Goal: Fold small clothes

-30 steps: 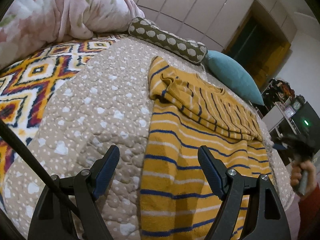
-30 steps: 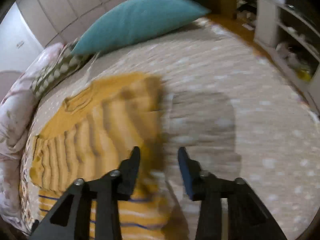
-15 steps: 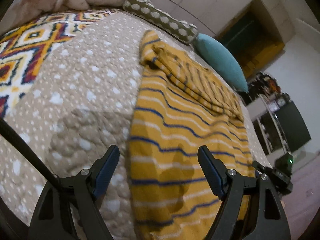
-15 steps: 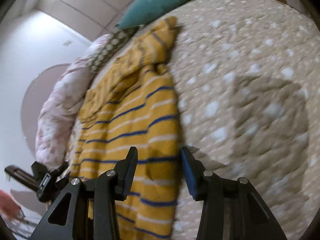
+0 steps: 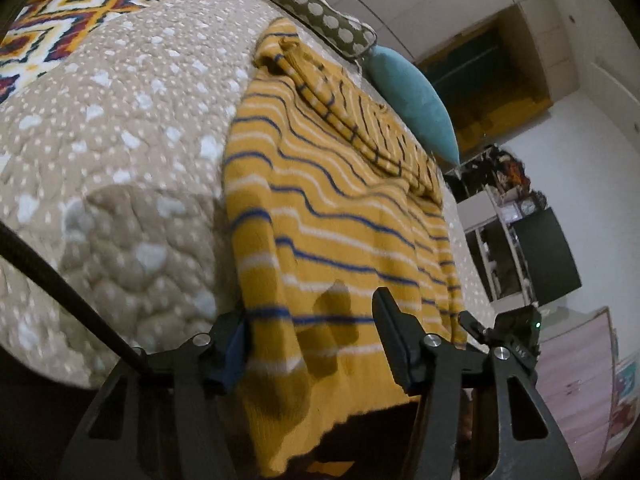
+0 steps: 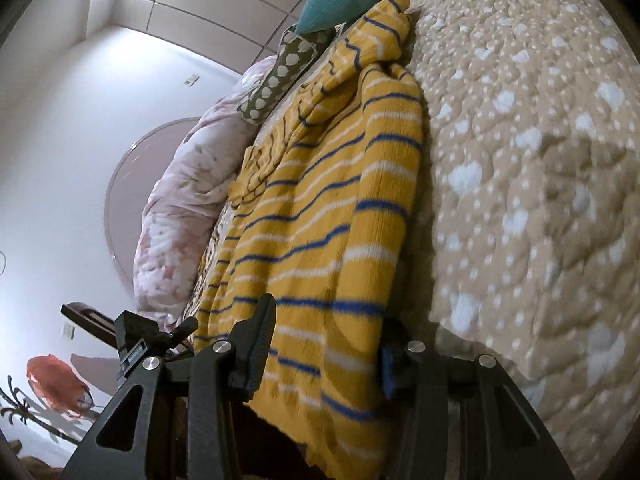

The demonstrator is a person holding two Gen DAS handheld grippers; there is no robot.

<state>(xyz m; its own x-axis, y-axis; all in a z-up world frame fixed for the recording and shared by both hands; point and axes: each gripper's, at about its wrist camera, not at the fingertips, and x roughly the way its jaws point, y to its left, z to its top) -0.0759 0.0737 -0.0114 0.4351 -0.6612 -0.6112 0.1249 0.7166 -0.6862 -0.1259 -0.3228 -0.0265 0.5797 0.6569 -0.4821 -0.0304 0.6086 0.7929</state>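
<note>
The mustard-yellow knit sweater with blue and white stripes (image 5: 340,216) lies lengthwise on the bed, its sleeves already folded across the chest near the far end and its hem hanging over the near edge of the beige quilted bedspread with white dots (image 5: 132,152). A second ago both tools hovered above the cloth, the right one well off to the side; now both have dropped to the near edge and straddle the hem. The left gripper (image 5: 312,340) stands wide open around the hem's left corner, one finger outside the sweater's side edge and one over the cloth. The right gripper (image 6: 324,344) is likewise open around the right corner, its outer finger partly hidden behind the fabric. Neither has closed on anything yet. I judge the next step is pinching both corners to carry the hem up toward the collar.

Room for that looks good: bare bedspread flanks the sweater on both sides. At the head of the bed sit a teal cushion (image 5: 412,96) and an olive bolster with pale spots (image 5: 312,12), clear of the sleeves.
</note>
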